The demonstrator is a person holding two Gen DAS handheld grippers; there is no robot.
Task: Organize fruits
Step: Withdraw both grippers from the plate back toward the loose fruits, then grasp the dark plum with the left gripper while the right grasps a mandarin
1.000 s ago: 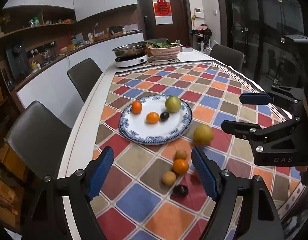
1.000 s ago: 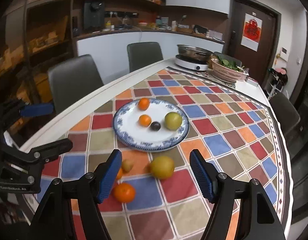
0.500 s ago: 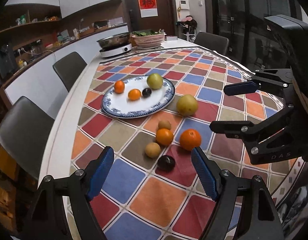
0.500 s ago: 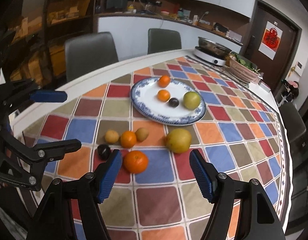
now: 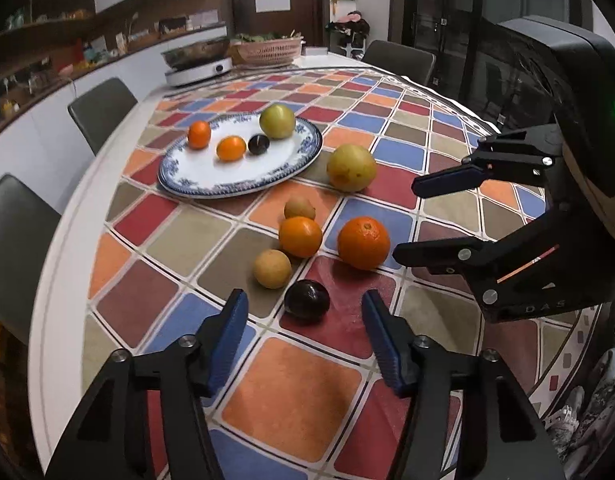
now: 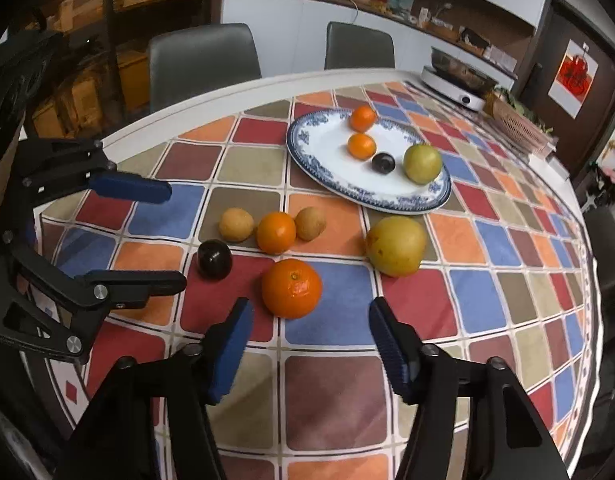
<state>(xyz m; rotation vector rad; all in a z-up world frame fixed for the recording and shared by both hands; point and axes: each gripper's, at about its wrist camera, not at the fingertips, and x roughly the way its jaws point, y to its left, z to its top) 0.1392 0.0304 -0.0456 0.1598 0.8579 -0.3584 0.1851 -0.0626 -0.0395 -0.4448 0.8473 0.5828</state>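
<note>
Blue-padded fingers of the left gripper [image 5: 303,320] stand spread, empty, around a dark plum [image 5: 306,302] at lower centre. The right gripper [image 6: 309,332] (equally wide apart, holding nothing) frames a large orange [image 6: 291,288]; the plate [image 6: 319,160] sits upper centre.

The table [image 5: 63,264] is viewed low and close from its near end by both wrist cameras, angled inward from left and right. The plate [image 5: 211,190] and loose fruit are shared by both views.
</note>
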